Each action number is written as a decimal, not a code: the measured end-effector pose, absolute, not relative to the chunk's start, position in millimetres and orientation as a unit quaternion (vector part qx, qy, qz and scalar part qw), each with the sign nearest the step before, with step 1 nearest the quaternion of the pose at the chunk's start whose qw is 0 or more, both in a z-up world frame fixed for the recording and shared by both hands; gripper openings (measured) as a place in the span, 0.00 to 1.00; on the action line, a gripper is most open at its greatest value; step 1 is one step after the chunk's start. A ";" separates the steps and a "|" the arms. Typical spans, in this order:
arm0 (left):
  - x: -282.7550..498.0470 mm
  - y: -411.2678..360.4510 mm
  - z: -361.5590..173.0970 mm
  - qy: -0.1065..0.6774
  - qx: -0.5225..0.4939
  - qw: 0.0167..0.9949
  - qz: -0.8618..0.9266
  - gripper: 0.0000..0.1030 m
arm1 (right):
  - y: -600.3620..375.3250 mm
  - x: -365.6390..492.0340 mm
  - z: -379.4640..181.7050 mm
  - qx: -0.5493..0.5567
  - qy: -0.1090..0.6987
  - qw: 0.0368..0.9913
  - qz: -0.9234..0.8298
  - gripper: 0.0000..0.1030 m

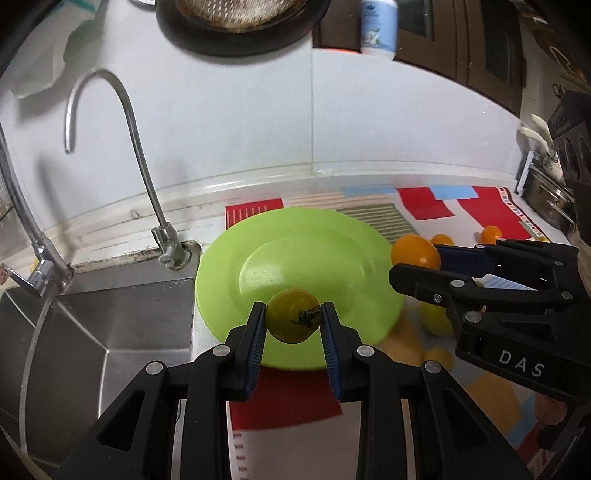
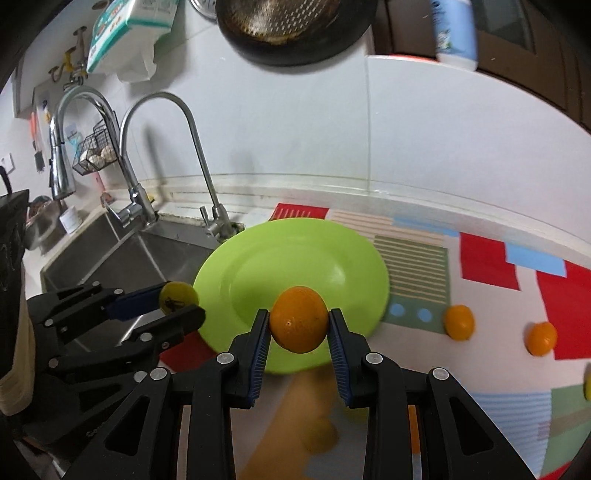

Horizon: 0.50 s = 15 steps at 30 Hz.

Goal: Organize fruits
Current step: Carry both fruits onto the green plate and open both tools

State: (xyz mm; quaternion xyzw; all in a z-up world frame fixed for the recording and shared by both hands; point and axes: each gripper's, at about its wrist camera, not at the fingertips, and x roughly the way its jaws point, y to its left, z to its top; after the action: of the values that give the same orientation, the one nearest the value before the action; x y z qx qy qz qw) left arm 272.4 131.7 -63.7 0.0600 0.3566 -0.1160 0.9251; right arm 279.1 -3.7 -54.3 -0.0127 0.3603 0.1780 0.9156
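My left gripper (image 1: 293, 321) is shut on a yellow-green fruit (image 1: 291, 319) with a black mark, held over the near rim of a bright green plate (image 1: 332, 240). My right gripper (image 2: 298, 326) is shut on an orange fruit (image 2: 298, 319) above the same plate (image 2: 258, 258). In the right wrist view the left gripper (image 2: 184, 301) shows at the left with its yellow-green fruit (image 2: 177, 293). In the left wrist view the right gripper (image 1: 417, 264) comes in from the right with its orange fruit (image 1: 413, 253). Two more orange fruits (image 2: 459, 322) (image 2: 541, 338) lie on the patterned mat.
A steel sink (image 1: 92, 325) with two taps (image 1: 129, 122) lies left of the plate. The colourful mat (image 2: 480, 266) covers the counter. A dark pan (image 2: 295, 29) and a white-blue bottle (image 2: 454, 33) sit up high. Blurred yellow fruits (image 1: 436, 317) rest on the mat near the plate.
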 end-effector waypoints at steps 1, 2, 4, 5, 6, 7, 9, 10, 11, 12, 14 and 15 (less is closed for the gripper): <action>277.3 133.5 -67.4 0.361 0.059 0.924 -0.115 0.29 | -1.5 283.5 -56.1 -0.015 0.363 0.914 0.180 0.31; 281.3 134.7 -70.6 0.364 0.059 0.922 -0.115 0.29 | 1.8 289.6 -59.0 -0.018 0.365 0.913 0.182 0.31; 290.8 136.8 -78.0 0.374 0.055 0.919 -0.114 0.29 | 4.3 297.3 -63.0 -0.021 0.371 0.910 0.183 0.31; 295.1 137.7 -81.4 0.378 0.053 0.917 -0.116 0.29 | 5.3 302.5 -66.4 -0.019 0.375 0.908 0.185 0.31; 298.1 137.8 -83.1 0.381 0.051 0.916 -0.116 0.29 | 6.2 305.9 -68.6 -0.018 0.378 0.907 0.186 0.31; 301.2 137.8 -85.6 0.383 0.050 0.915 -0.117 0.29 | 6.9 309.1 -71.0 -0.018 0.381 0.906 0.186 0.31; 305.2 137.5 -88.6 0.386 0.048 0.914 -0.118 0.29 | 7.3 315.1 -75.9 -0.015 0.387 0.903 0.186 0.31; 307.0 137.1 -90.6 0.388 0.047 0.913 -0.120 0.29 | 6.3 317.0 -77.6 -0.012 0.389 0.902 0.185 0.31; 308.7 137.0 -91.3 0.389 0.047 0.912 -0.121 0.29 | 5.8 319.5 -79.6 -0.009 0.392 0.901 0.184 0.31; 309.6 136.1 -92.1 0.390 0.047 0.912 -0.122 0.29 | 5.2 321.9 -81.7 -0.006 0.395 0.900 0.183 0.31; 310.4 134.9 -91.3 0.387 0.051 0.913 -0.121 0.39 | 4.7 324.4 -84.0 -0.004 0.398 0.899 0.182 0.32; 310.0 134.8 -90.4 0.384 0.052 0.914 -0.118 0.43 | 4.5 324.2 -84.0 -0.006 0.397 0.900 0.179 0.32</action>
State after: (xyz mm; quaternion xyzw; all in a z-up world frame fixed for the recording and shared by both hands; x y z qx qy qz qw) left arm 310.0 134.8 -90.4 0.0519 0.3844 -0.1179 0.9141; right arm 324.2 4.5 -84.0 -0.0061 0.3967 0.1791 0.9003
